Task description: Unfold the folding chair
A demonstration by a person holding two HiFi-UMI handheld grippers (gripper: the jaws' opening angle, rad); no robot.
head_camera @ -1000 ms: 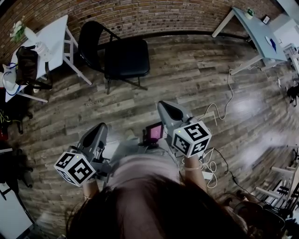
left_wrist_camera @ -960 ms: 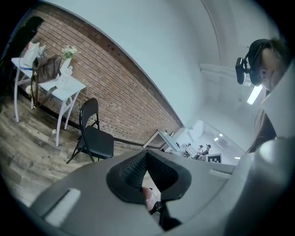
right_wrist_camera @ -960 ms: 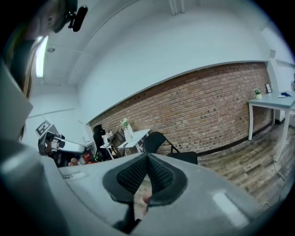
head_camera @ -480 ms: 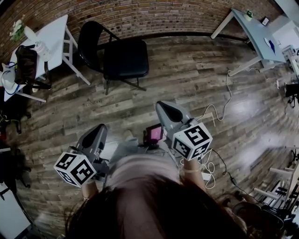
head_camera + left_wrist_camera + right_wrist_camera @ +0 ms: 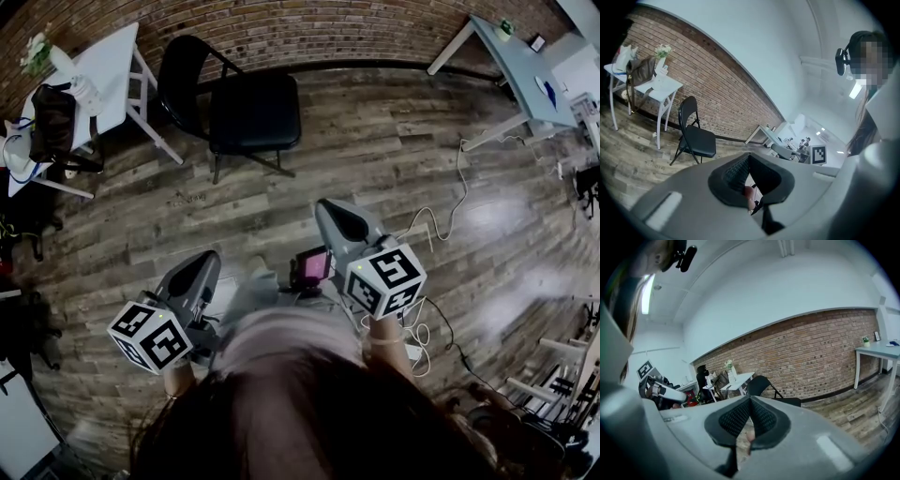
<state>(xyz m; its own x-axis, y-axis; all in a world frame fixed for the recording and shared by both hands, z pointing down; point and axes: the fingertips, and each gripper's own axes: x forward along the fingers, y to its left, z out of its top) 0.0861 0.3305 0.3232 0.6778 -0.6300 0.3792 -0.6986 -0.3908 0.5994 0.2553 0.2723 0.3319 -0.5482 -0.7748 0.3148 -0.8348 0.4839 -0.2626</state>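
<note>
Black, with a padded seat and a rounded back, the folding chair (image 5: 251,114) stands opened out on its legs on the wood-plank floor (image 5: 375,169); it is near the brick wall (image 5: 309,33), its back turned toward a white table (image 5: 105,70) just beside it, and well apart from both grippers. A dark bag (image 5: 52,127) sits on that table, its contents hidden; a white vase (image 5: 660,66) of flowers stands beside the bag. The left gripper (image 5: 202,267) is clenched on nothing, jaws together; the right gripper (image 5: 337,216) is likewise closed and empty; both are held low in front of the person. Bare boards lie between the grippers and the chair; a white cable (image 5: 441,220) trails over the floor to the right; a second pale table (image 5: 520,66) stands at the upper right by the wall.
</note>
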